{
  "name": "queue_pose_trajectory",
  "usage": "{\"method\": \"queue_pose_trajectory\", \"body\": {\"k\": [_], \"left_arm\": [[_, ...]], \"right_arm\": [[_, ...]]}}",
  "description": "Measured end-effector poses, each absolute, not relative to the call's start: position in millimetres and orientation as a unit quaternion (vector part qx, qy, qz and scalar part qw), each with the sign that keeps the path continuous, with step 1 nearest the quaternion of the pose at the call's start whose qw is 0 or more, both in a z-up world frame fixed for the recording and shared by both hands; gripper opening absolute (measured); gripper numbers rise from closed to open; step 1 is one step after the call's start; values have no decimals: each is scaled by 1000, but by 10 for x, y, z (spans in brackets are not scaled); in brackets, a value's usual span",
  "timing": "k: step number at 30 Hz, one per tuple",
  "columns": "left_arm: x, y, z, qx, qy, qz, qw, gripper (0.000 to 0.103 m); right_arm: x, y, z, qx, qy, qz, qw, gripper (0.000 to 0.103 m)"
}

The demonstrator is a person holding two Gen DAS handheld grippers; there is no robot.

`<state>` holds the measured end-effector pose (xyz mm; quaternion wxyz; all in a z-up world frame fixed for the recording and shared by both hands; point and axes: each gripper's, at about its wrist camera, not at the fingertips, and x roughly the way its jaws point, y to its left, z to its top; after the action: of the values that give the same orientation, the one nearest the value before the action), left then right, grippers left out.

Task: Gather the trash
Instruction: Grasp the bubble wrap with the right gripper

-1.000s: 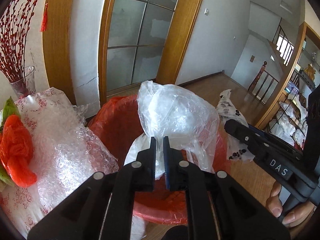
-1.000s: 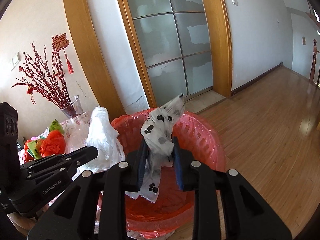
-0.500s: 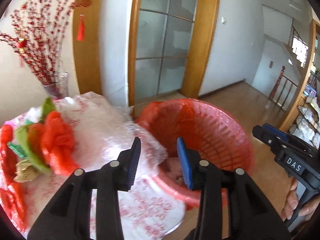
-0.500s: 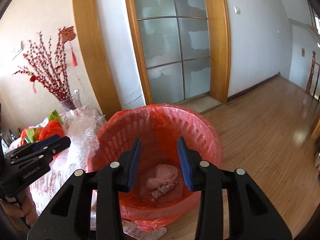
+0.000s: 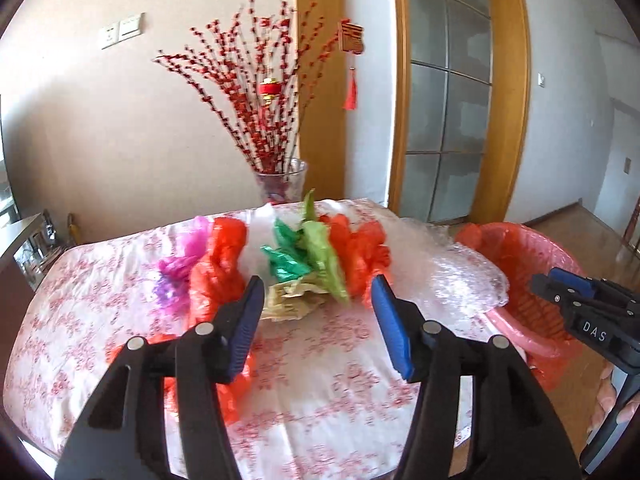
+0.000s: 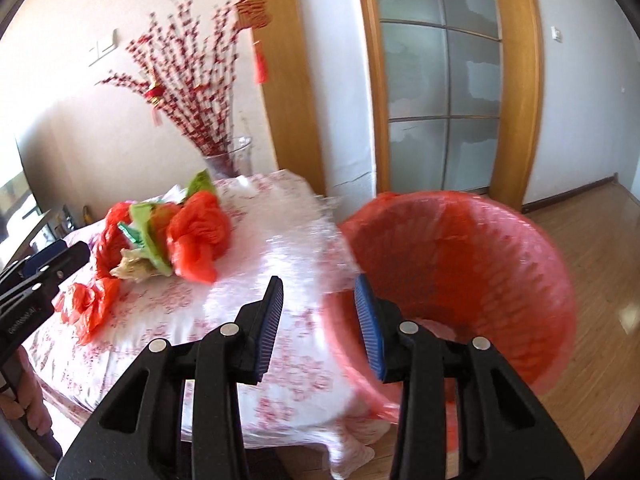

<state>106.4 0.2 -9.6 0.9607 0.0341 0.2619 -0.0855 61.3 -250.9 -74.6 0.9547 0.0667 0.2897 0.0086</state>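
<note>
Red-lined bin sits on the floor at the right edge of the surface, which wears a pink-floral cloth. Trash pile lies on the surface at mid-depth: red bags, a purple bag at the far left, green bags in the middle, a crumpled beige scrap just in front of the green. A sheet of bubble wrap is draped over the right edge of the surface, reaching the bin rim.

Left claw: released, jaws have just been opening, nothing between them. Seen through the gap, the beige scrap and green bags lie just beyond the tips, not touching. One more red bag lies near, partly hidden under the left finger.

Right claw: released, empty, jaws apart. It hangs over the seam between surface and bin; the bubble wrap edge shows through the gap, the bin to its right. The trash pile is to its left and farther off, well apart from the tips.

Each claw shows in the other's view at the frame edge. Glass vase with red branches stands at the far edge of the surface.
</note>
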Motion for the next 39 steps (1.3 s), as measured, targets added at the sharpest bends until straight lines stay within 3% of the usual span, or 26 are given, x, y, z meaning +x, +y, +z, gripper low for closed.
{"method": "queue_pose_trajectory", "body": {"k": [8, 9, 11, 13, 20, 24, 26, 28, 39], "left_arm": [[1003, 828, -157, 0, 272, -13, 962, 57], [1008, 927, -169, -4, 274, -6, 962, 58], [1016, 1115, -184, -12, 275, 8, 961, 58], [1011, 1279, -199, -19, 277, 20, 960, 59], [1023, 1647, -255, -31, 286, 47, 957, 59], [1037, 1765, -327, -43, 296, 54, 953, 59], [1049, 1806, -367, -48, 302, 55, 950, 59], [1059, 1827, -394, -51, 306, 54, 949, 59], [1137, 1504, -477, -20, 324, -13, 946, 59]], "right_arm": [[1002, -2069, -922, 64, 316, 34, 946, 39], [1054, -2036, -937, 63, 318, 33, 945, 41], [1149, -2006, -961, 64, 322, 27, 944, 53], [1255, -1969, -996, 66, 326, 20, 943, 57], [1600, -1867, -1275, 39, 383, -6, 923, 59], [1598, -1827, -1347, 26, 393, -6, 919, 48], [1587, -1849, -1322, 31, 394, -5, 919, 17], [1567, -1891, -1308, 46, 395, 2, 918, 11], [1094, -2032, -1002, 66, 335, 0, 940, 6]]}}
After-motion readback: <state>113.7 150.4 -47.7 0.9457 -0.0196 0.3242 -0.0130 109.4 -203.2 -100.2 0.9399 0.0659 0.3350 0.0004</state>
